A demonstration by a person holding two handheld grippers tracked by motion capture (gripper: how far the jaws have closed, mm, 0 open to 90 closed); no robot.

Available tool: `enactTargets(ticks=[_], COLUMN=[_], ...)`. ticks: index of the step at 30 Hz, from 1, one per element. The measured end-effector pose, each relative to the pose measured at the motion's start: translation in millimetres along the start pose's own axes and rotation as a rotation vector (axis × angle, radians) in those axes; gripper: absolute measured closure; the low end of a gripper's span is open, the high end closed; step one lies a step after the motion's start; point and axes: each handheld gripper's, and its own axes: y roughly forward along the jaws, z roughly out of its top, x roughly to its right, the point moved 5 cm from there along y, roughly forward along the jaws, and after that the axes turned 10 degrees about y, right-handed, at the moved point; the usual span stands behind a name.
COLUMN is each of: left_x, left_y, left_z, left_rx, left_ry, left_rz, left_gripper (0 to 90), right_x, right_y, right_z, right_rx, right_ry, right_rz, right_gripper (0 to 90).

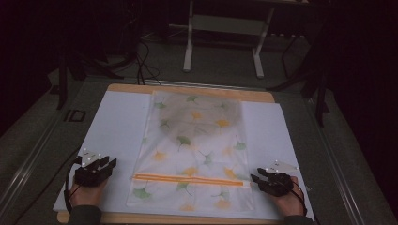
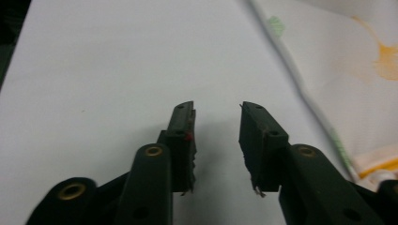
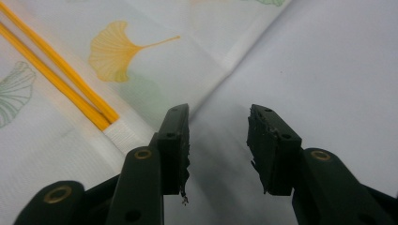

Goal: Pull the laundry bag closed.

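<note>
Both grippers, left gripper and right gripper, gape empty beside cloth.

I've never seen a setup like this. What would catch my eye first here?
First, the pale cloth printed with yellow and green ginkgo leaves, spread flat in the middle of the white table cover, with two orange stripes running across it near the person's edge. Next, the two black hand-held tools: the left gripper rests just off the cloth's left edge and the right gripper by its right edge, both with jaws open and empty.
</note>
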Motion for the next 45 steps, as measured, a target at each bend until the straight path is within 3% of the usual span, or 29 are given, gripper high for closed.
enactTargets(ticks=[7,11,24,31,43,45], left_x=[4.4,4.5,11.3,13.1,12.5,12.8], left_y=[-2.1,-2.7,-11.4,-11.5,-15.2,-15.2], left_z=[3.5,3.3,5.5,5.8,6.7,6.2], left_rx=[0.013,-0.005,0.007,0.007,0.016,0.011], left_ry=[0.02,0.036,0.048,0.061,0.054,0.062], left_rz=[-0.058,-0.06,-0.076,-0.083,-0.088,-0.095], left_gripper=[65.5,65.3,62.1,62.4,62.6,62.5], right_x=[-2.4,-3.5,-18.3,-31.3,-58.5,-65.2], right_y=[-3.0,-3.7,-6.9,-7.8,5.1,7.8], right_z=[2.4,3.1,16.6,34.3,56.3,60.4], right_rx=[0.004,0.004,-0.02,-0.035,-0.076,-0.079], right_ry=[0.002,0.001,-0.04,-0.115,-0.206,-0.212], right_rz=[0.015,0.02,0.058,0.066,0.109,0.14], right_gripper=[60.1,60.0,59.6,59.2,59.1,59.3])
